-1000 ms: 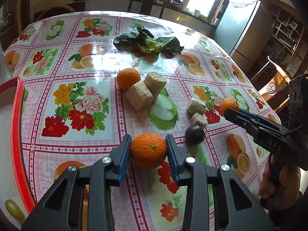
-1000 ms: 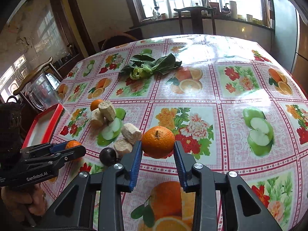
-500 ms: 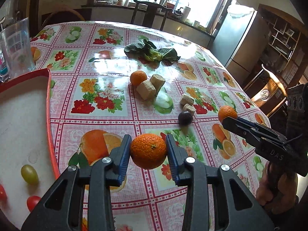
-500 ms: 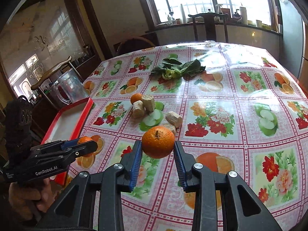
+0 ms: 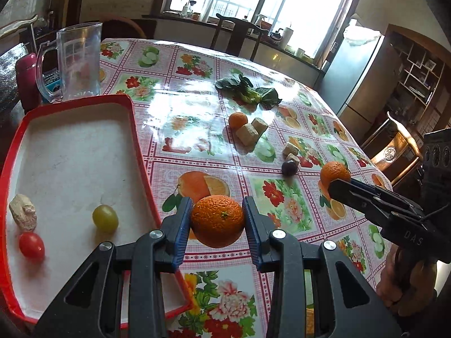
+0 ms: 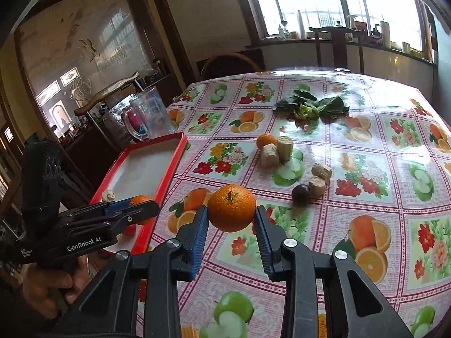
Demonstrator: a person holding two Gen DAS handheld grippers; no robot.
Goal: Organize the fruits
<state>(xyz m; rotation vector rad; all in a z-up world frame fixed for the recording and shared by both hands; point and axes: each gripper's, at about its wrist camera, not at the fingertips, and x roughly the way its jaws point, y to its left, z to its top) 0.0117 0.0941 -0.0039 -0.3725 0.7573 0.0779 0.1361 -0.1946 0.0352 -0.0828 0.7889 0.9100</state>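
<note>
My left gripper (image 5: 217,225) is shut on an orange (image 5: 217,221), held above the table just right of the red-rimmed white tray (image 5: 138,146). My right gripper (image 6: 231,219) is shut on a second orange (image 6: 231,208), held above the tablecloth; it also shows in the left wrist view (image 5: 334,173). The tray holds a green grape (image 5: 105,217), a red cherry tomato (image 5: 31,246) and a beige chunk (image 5: 23,211). A third orange (image 5: 237,120) and a dark plum (image 5: 289,167) lie on the table.
Several beige chunks (image 5: 248,133) lie by the third orange, and leafy greens (image 5: 251,91) lie farther back. A clear glass mug (image 5: 80,62) and a red bottle (image 5: 25,81) stand behind the tray. Wooden chairs (image 5: 234,36) ring the table.
Both grippers, each holding its orange, have lifted and moved left toward the tray. More of the tray has come into the left wrist view.
</note>
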